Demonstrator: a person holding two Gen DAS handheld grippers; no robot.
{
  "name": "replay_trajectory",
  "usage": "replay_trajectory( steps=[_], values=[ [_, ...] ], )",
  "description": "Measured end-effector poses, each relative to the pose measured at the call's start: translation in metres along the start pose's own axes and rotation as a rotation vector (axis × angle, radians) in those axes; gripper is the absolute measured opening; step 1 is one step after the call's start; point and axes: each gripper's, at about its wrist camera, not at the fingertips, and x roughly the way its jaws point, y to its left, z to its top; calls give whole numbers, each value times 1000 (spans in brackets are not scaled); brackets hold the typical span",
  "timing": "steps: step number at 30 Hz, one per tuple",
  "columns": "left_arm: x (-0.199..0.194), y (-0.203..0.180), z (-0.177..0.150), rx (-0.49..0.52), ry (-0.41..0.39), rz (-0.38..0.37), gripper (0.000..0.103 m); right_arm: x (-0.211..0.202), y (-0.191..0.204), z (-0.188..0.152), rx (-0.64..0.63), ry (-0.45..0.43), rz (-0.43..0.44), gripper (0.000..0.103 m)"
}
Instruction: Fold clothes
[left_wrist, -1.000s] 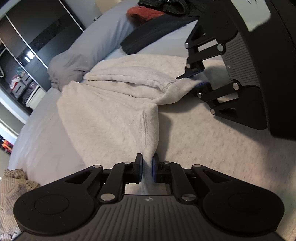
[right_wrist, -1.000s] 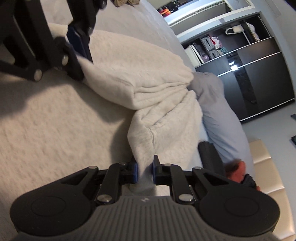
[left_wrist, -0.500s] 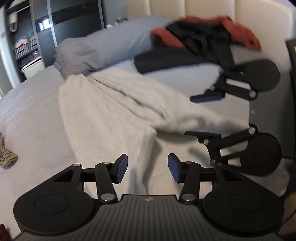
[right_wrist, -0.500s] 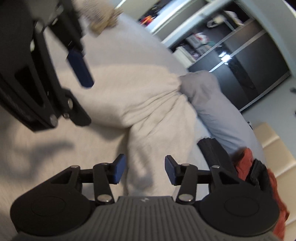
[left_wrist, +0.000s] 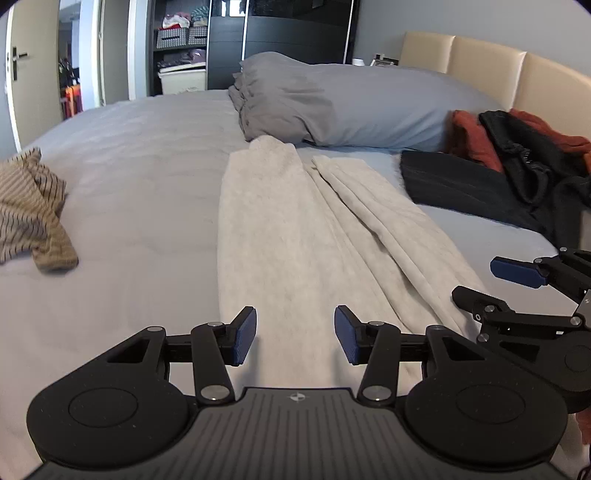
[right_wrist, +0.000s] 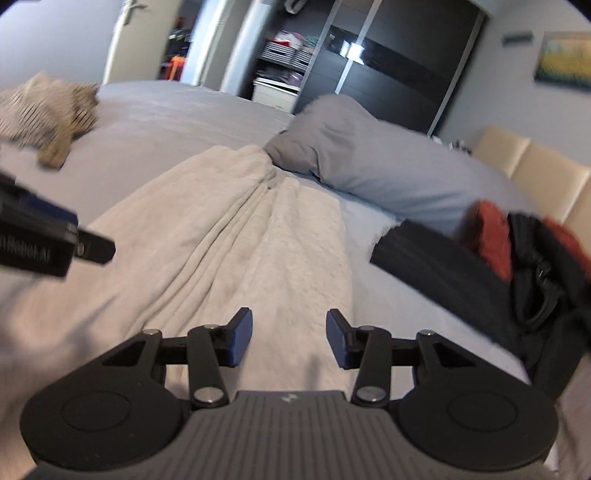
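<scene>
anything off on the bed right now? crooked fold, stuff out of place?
The cream garment lies as a long strip, but its right side is bunched into diagonal pleats rather than flat. A striped beige garment sits crumpled at the bed's left. Both hand-held grippers are open, holding nothing.

Cream garment (left_wrist: 295, 229) — striped tan shirt (left_wrist: 29, 214) — grey bed (left_wrist: 140, 155).

Left gripper (left_wrist: 295, 334) and right gripper (right_wrist: 289, 338) side by side, jaws wide apart (both empty).
</scene>
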Motion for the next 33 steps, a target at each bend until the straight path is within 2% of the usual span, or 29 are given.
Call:
replay_trajectory(
  steps=[5, 7, 9, 10, 12, 15, 16, 17, 19, 23, 27, 33],
  values=[
    [25, -6, 18, -61, -10, -5, 45, 32, -2, 18, 84, 9, 38, 47],
    [35, -11, 20, -62, -10, 13, 38, 43, -1, 24, 100, 8, 47, 47],
    [46, -12, 23, -71, -2, 14, 33, 54, 1, 29, 103, 8, 51, 44],
    [50, -11, 24, -74, -1, 13, 33, 59, 2, 31, 102, 10, 50, 39],
    [57, -9, 26, -78, 2, 11, 33, 71, 5, 34, 98, 20, 46, 38],
    [69, -8, 25, -70, 29, 1, 32, 89, 5, 35, 91, 55, 36, 28],
    [73, -8, 23, -72, 43, -6, 32, 94, 3, 34, 97, 63, 45, 20],
    [77, -6, 21, -82, 53, -14, 32, 98, -1, 33, 120, 68, 57, 9],
    [79, -3, 17, -101, 56, -19, 31, 99, -14, 32, 208, 60, 101, 6],
    [77, 5, 18, -144, 49, -42, 31, 91, -39, 38, 409, 11, 272, 6],
    [75, 7, 16, -154, 47, -52, 31, 94, -39, 40, 459, 37, 383, 6],
    [75, 2, 14, -119, 49, -42, 31, 115, -22, 20, 422, 110, 340, 6]
  ],
)
